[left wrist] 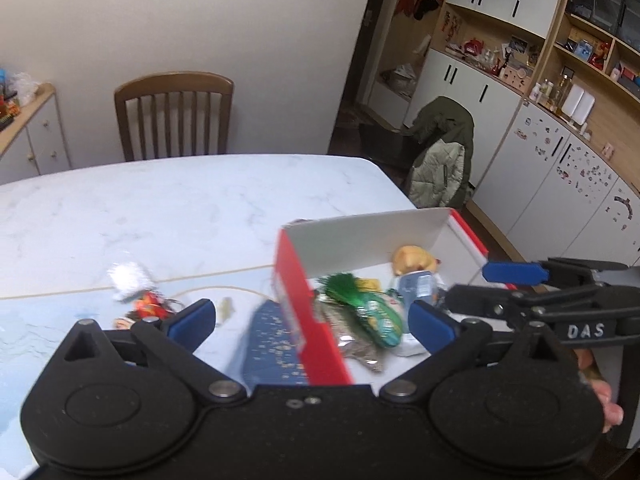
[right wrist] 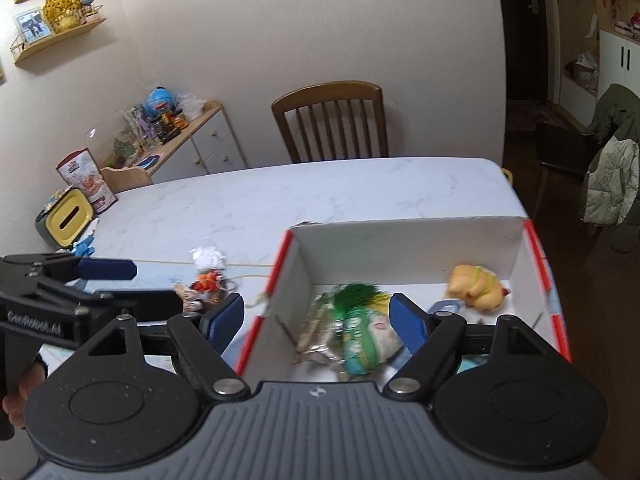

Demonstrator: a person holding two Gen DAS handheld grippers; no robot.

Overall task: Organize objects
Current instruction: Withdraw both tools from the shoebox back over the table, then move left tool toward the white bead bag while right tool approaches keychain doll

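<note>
A red-and-white cardboard box (left wrist: pixel 360 236) (right wrist: pixel 400 244) stands open on the marble table. Inside lie a green packet (left wrist: pixel 376 312) (right wrist: pixel 360 336), a silvery wrapper and a yellow-haired doll (left wrist: pixel 416 268) (right wrist: pixel 476 284). On the table left of the box lies a small orange keychain figure (left wrist: pixel 148 304) (right wrist: pixel 208 276) with a white fluffy tuft. My left gripper (left wrist: pixel 312 320) (right wrist: pixel 128 285) hovers open over the box's left wall, holding nothing. My right gripper (right wrist: pixel 316 320) (left wrist: pixel 496 286) is open above the box's near end, empty too.
A blue patterned flat item (left wrist: pixel 272 344) lies against the box's left side. A wooden chair (right wrist: pixel 330 120) stands at the table's far edge. A yellow-lidded container (right wrist: pixel 68 220) and a carton (right wrist: pixel 86 184) sit at the table's far left. A jacket-draped chair (left wrist: pixel 442 152) stands to the right.
</note>
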